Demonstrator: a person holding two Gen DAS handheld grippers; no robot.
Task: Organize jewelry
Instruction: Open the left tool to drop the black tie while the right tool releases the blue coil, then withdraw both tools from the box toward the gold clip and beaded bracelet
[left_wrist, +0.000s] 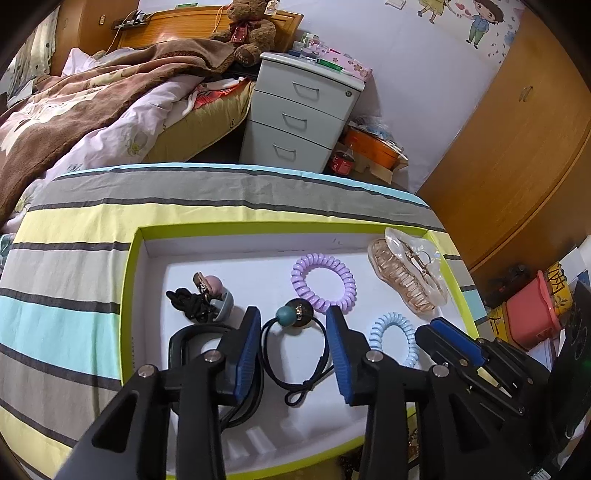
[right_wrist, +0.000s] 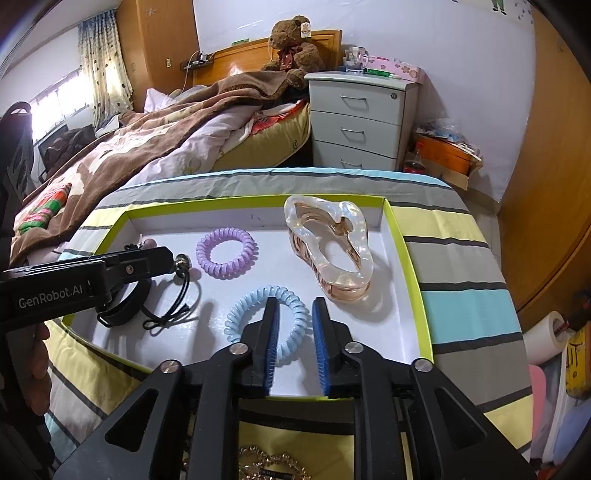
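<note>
A shallow white box with a lime rim (left_wrist: 130, 280) (right_wrist: 408, 258) lies on a striped cloth. In it are a purple coil hair tie (left_wrist: 323, 282) (right_wrist: 226, 253), a blue coil hair tie (left_wrist: 392, 338) (right_wrist: 266, 321), a clear pink claw clip (left_wrist: 410, 273) (right_wrist: 328, 247), a black elastic with beads (left_wrist: 295, 314) (right_wrist: 177, 291) and a black tie with pink and grey beads (left_wrist: 201, 295). My left gripper (left_wrist: 291, 317) is open, its jaws either side of the beaded elastic. My right gripper (right_wrist: 293, 306) (left_wrist: 443, 332) is open over the blue coil tie's right side.
A black band (left_wrist: 184, 336) (right_wrist: 122, 306) lies at the box's left front. A gold ornate item (right_wrist: 273, 465) lies below the right gripper. Beyond the table are a bed (left_wrist: 92, 99), a grey drawer unit (left_wrist: 303, 110), and a wooden wardrobe (left_wrist: 517, 166).
</note>
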